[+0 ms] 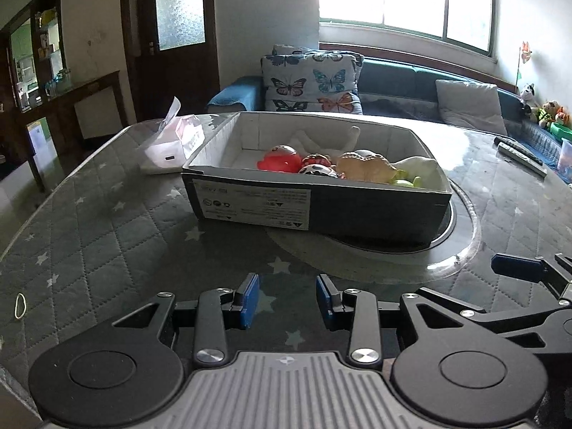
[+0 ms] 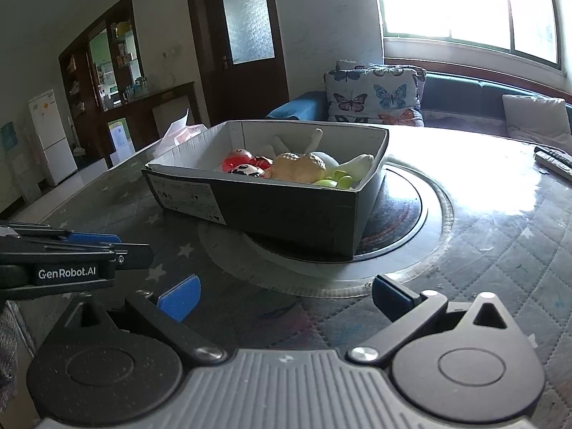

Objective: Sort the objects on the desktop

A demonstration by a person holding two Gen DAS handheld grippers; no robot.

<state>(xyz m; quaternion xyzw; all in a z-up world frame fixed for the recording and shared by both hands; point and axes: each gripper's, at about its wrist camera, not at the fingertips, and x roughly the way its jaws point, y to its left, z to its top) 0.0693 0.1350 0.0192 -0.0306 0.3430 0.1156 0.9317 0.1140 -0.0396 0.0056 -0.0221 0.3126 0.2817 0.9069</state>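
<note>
A dark cardboard box (image 1: 375,207) (image 2: 286,211) stands on the round inset in the middle of the table. It holds several toys: a red round toy (image 1: 280,161) (image 2: 236,159), a black-and-white ball (image 1: 316,171) (image 2: 246,169), a beige textured toy (image 1: 364,167) (image 2: 298,168) and green pieces (image 1: 405,180) (image 2: 336,180). My left gripper (image 1: 287,300) is open and empty, just above the table in front of the box. My right gripper (image 2: 286,298) is wide open and empty, to the right of the left one. The left gripper shows at the left edge of the right wrist view (image 2: 107,246).
A tissue pack (image 1: 175,143) lies left of the box. A rubber band (image 1: 20,305) lies at the left on the quilted table cover (image 1: 107,232). Remote controls (image 1: 520,153) (image 2: 554,161) lie at the far right. A sofa with butterfly cushions (image 1: 311,82) stands behind.
</note>
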